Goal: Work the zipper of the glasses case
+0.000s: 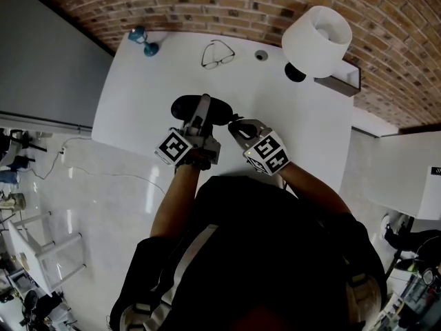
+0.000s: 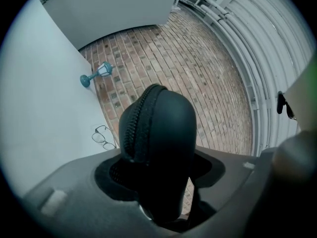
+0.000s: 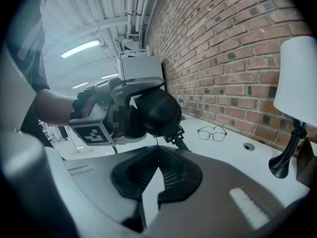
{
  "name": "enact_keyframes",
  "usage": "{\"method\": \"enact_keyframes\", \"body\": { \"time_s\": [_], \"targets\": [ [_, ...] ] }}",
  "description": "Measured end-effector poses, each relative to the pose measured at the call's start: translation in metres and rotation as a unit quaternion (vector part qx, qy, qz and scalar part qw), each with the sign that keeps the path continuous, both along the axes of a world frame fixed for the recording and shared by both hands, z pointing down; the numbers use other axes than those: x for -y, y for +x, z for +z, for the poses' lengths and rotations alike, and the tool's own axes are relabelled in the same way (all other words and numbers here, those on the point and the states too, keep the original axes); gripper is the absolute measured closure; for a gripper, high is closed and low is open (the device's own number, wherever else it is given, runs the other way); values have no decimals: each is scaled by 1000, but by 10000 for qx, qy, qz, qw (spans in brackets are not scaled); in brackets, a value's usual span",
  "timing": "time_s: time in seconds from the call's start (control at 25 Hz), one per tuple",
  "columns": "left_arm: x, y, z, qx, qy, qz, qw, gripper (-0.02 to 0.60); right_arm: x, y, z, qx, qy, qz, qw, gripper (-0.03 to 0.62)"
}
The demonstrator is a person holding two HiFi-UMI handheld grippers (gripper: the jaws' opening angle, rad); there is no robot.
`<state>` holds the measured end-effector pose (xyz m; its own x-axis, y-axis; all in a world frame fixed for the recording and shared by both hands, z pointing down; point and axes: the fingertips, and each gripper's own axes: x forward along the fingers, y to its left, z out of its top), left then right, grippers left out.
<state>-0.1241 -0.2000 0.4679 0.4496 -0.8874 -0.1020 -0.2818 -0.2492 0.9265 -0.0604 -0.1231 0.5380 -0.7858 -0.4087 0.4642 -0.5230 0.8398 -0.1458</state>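
Glasses case (image 1: 182, 106) is held off the white table (image 1: 303, 123), over its near half, just beyond the near edge where both grippers are seen. The table is bounded at the far side by a brick wall (image 1: 207, 5). Its left edge is seen running toward a grey panel, and its right edge is seen beside a lamp with a white shade (image 1: 317, 40). Bare tabletop is seen to the left of the case as far as the left edge, and to the right as far as the lamp base. A pair of spectacles (image 1: 218, 54), a small round fitting (image 1: 261, 55) and a teal ornament (image 1: 145, 41) are seen along the far side, well apart from the case.

The case is black, matte and rounded at its ends. A zipper (image 2: 136, 128) is seen running over its end along the seam, with the teeth meshed there. A dark pull tab (image 3: 177, 138) is seen hanging from its underside.

The case is clamped across its body by the left gripper (image 1: 202, 109), whose jaws are kept apart by it. The jaws of the right gripper (image 3: 158, 150) are brought fully together, their tips just below the case beside the pull tab. A thin strand is seen between case and tips. Whether it is pinched cannot be told.
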Motion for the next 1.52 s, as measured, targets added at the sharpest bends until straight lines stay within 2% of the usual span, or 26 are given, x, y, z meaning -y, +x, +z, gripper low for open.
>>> {"method": "enact_keyframes", "body": {
  "time_s": [0.08,0.28,0.4,0.44,0.64,0.8,0.96,1.16,1.32,1.44,1.52],
  "targets": [
    [-1,1,2,123,-13,107,9999,308,0,2,1,-4,-21,4,10000,591],
    [-3,4,4,7,-159,276,9995,331,-3,1,3,-24,-40,-23,10000,592],
    [-2,2,7,454,-26,415,9981,333,-4,2,4,-63,35,-30,10000,592],
    [-2,1,8,488,-31,428,9979,333,-4,2,4,-81,68,-27,9999,592],
    [-2,-6,18,144,-314,251,9991,331,0,5,3,-133,136,59,9998,592],
    [-2,-2,22,284,-408,324,9982,328,2,10,8,-311,188,123,9993,592],
    [-2,-2,22,-152,-485,282,9983,330,7,14,6,-323,214,300,9988,592],
    [-2,-4,28,-174,-653,288,9973,328,5,11,1,-458,350,232,9981,591],
    [-1,-10,38,-810,-980,85,9918,328,5,11,0,-439,338,247,9982,591],
    [-2,-10,41,-904,-1031,16,9906,327,4,6,-1,-522,464,122,9975,591],
    [-1,-8,40,-894,-989,39,9911,327,2,3,1,-592,545,58,9967,566]
  ]
}}
